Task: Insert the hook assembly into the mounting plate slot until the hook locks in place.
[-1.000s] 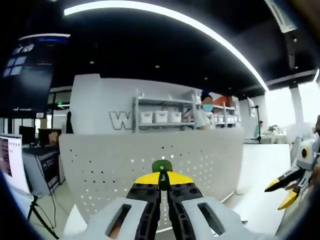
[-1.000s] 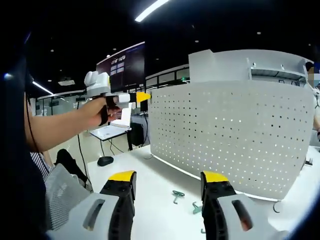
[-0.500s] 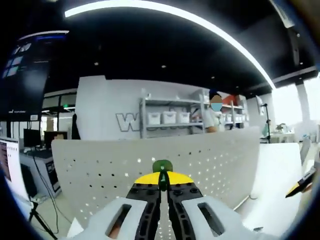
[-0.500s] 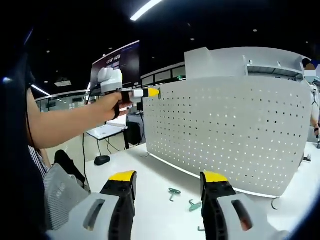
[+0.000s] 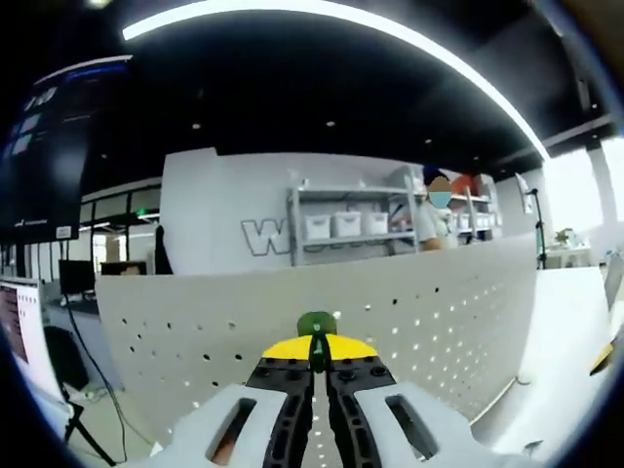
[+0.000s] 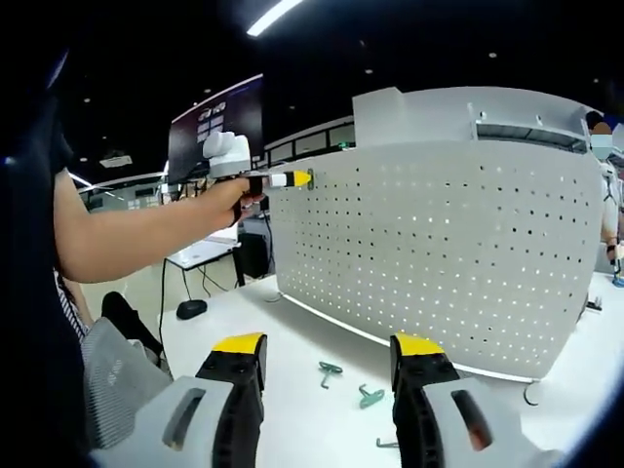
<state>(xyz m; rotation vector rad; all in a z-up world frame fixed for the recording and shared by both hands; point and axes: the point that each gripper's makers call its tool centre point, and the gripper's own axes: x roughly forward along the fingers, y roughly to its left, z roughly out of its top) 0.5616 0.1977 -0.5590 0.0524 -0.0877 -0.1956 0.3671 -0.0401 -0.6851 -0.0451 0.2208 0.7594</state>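
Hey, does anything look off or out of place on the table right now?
Nothing damaged or spilled. A few green hooks lie loose on the white table before the upright pegboard. The left tool is shut on another green hook near the board.

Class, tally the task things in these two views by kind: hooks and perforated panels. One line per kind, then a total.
Hooks: 4 – one gripped, three on the table
Perforated panels: 1
Total: 5

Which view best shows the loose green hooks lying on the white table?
The right gripper view: two green metal hooks lie on the white table before the white perforated panel. The left gripper view shows the panel and one green hook clamped in its jaws.
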